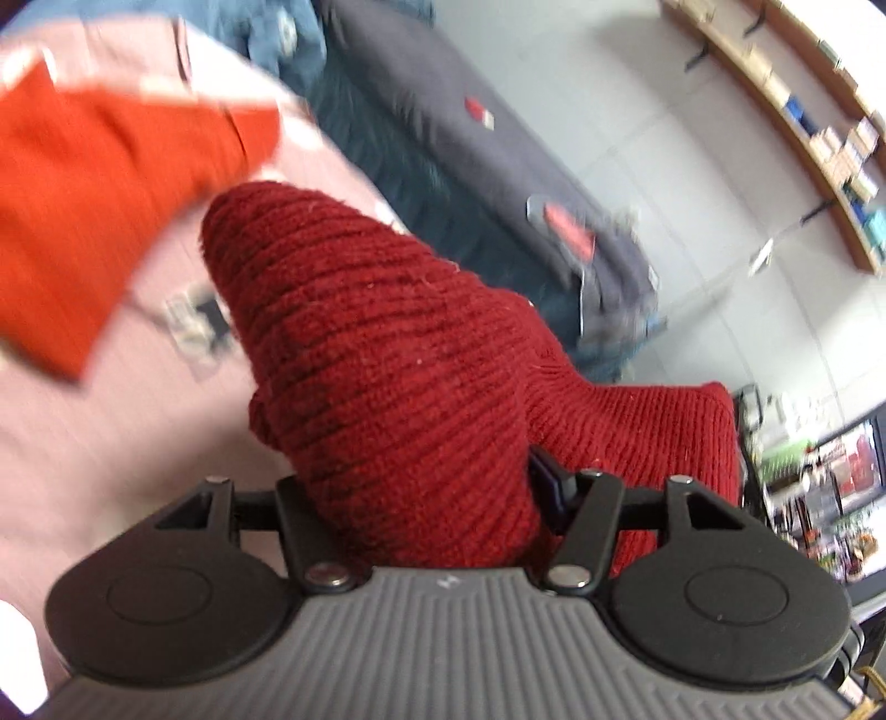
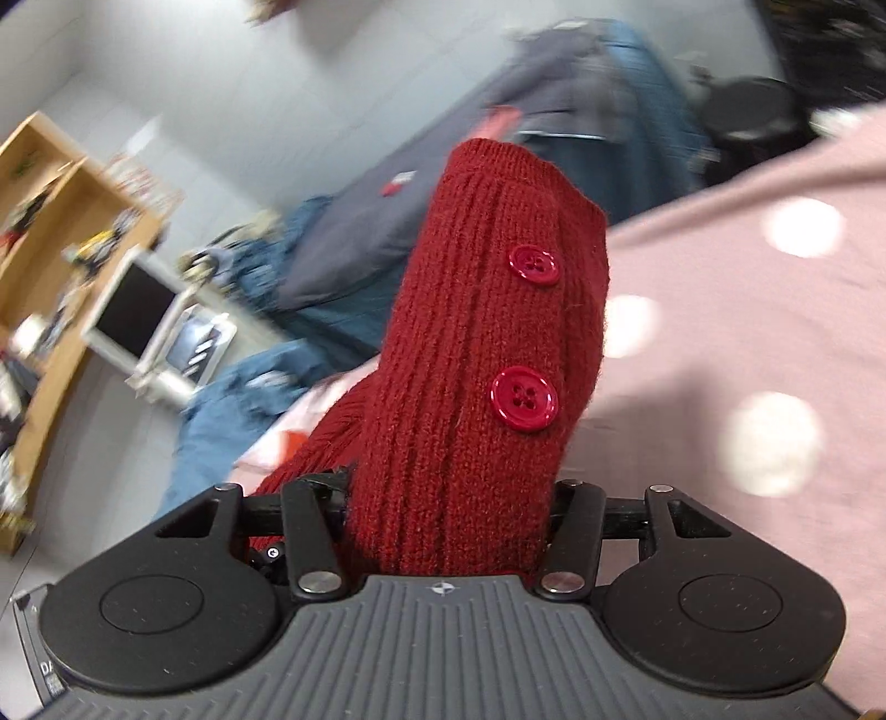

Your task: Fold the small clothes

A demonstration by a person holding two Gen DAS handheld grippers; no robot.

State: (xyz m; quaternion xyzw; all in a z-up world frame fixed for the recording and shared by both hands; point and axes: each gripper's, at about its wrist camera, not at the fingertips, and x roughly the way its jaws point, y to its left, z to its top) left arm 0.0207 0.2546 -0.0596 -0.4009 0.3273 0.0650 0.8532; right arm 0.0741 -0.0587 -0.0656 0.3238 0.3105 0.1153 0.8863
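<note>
Above the pink polka-dot sheet [image 2: 747, 310], we are lifting the dark red knit cardigan [image 1: 387, 360], left gripper [image 1: 421, 498] and right gripper [image 2: 448, 498] each clamping a bunched fold; next we should be spreading it flat.

A pink cloth [image 2: 747, 332] with white dots covers the near surface. Beyond it stands a grey couch [image 1: 443, 111] with blue fabric [image 1: 282, 39] heaped at its end. Wooden shelves [image 1: 819, 127] line the far wall, and a monitor [image 2: 133, 315] sits by the shelves.
</note>
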